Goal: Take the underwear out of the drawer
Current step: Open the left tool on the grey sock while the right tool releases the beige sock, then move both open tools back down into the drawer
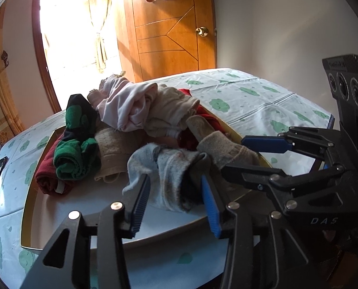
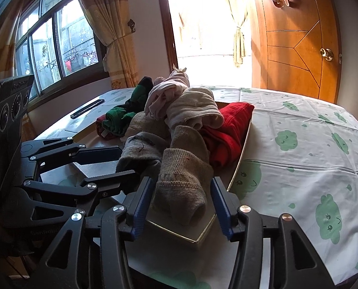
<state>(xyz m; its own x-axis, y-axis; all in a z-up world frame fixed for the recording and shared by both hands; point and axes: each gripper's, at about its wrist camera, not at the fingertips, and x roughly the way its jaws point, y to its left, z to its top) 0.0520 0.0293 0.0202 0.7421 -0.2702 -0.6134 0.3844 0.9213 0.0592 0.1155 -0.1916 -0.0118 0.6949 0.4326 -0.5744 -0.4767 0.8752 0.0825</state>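
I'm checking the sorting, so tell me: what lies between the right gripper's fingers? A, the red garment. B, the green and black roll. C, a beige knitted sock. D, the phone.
C: the beige knitted sock lies between the right gripper fingers, pads apart from it.

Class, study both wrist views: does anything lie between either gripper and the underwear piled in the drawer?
Yes. A grey sock lies between the open fingers of the left gripper, a beige sock between those of the right gripper; the red underwear and pink garment sit behind them in the drawer.
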